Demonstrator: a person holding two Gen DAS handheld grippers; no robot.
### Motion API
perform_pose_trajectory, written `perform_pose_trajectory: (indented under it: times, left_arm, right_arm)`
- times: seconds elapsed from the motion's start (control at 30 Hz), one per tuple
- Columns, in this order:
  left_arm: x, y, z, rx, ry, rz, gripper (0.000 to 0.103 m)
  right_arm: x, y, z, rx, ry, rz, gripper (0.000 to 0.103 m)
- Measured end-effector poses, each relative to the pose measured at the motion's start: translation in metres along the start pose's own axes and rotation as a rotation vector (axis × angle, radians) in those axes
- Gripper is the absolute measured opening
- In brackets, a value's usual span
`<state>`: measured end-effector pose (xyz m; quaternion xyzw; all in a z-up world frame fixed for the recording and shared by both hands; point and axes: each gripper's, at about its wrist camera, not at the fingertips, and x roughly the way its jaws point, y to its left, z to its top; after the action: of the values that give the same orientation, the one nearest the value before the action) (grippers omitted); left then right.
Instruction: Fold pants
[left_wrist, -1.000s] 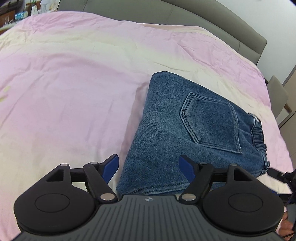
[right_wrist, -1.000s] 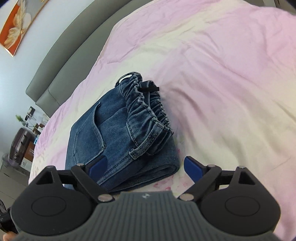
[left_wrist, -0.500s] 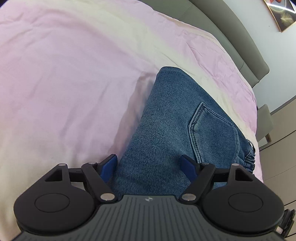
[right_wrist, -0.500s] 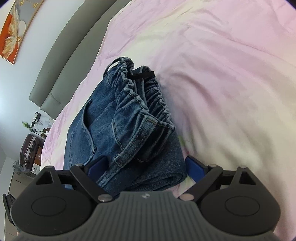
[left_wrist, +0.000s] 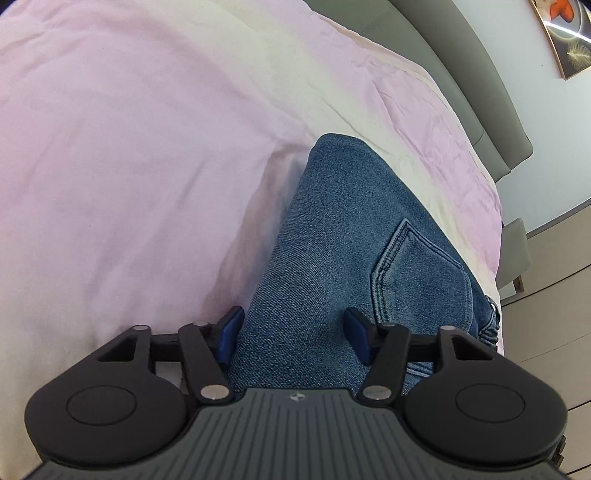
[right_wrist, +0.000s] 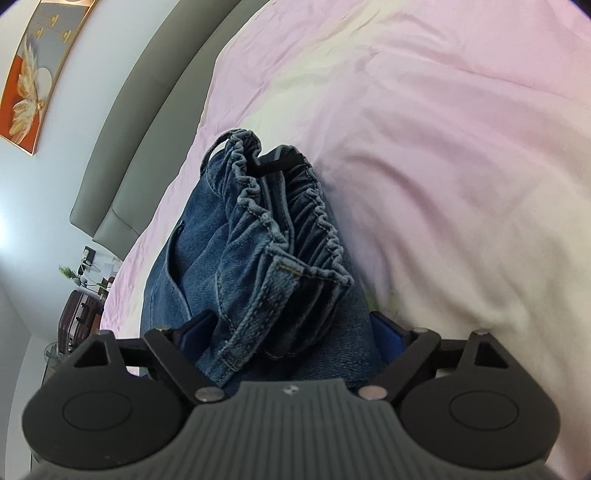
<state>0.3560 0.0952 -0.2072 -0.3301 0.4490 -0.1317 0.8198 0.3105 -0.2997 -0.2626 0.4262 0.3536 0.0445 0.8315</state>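
Folded blue denim pants (left_wrist: 343, 236) lie on the pink bedspread (left_wrist: 129, 155), back pocket up. My left gripper (left_wrist: 293, 334) is open, its blue fingertips (left_wrist: 231, 328) straddling the folded end of the pants. In the right wrist view the elastic waistband end of the pants (right_wrist: 280, 243) bunches up between the open jaws of my right gripper (right_wrist: 291, 332), whose blue pads sit on either side of the thick fold. Neither gripper is closed on the denim.
The pink and cream bedspread (right_wrist: 461, 147) stretches wide around the pants. A grey padded headboard (right_wrist: 147, 96) runs along the bed's far edge. A grey chair (left_wrist: 517, 251) stands beside the bed, and a dark suitcase (right_wrist: 77, 317) stands by the wall.
Both grippers have moved forward and down onto the pants from opposite ends. The denim now fills the gap between each pair of open fingers.
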Motion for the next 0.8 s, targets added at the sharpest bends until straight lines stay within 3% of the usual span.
perform_pose_trajectory:
  times: [0.1, 0.27, 0.57, 0.73, 0.8]
  left_arm:
    - [-0.007, -0.011, 0.002, 0.024, 0.000, -0.001, 0.043]
    - [-0.030, -0.026, 0.001, 0.039, 0.022, -0.015, 0.033]
    - [-0.074, -0.029, -0.040, 0.060, 0.132, 0.092, 0.033]
    - [-0.062, -0.015, -0.043, 0.050, 0.168, 0.139, 0.044]
    - [-0.067, -0.025, -0.040, 0.080, 0.143, 0.159, 0.046]
  right_arm:
    - [-0.007, 0.005, 0.001, -0.011, -0.002, 0.000, 0.075]
    - [-0.028, 0.015, 0.007, 0.009, 0.032, 0.036, 0.062]
    - [-0.090, 0.034, -0.022, -0.021, 0.152, -0.028, 0.062]
    - [-0.081, 0.022, -0.038, -0.024, 0.194, -0.108, 0.070]
    - [-0.084, 0.028, -0.035, -0.054, 0.201, -0.126, 0.074]
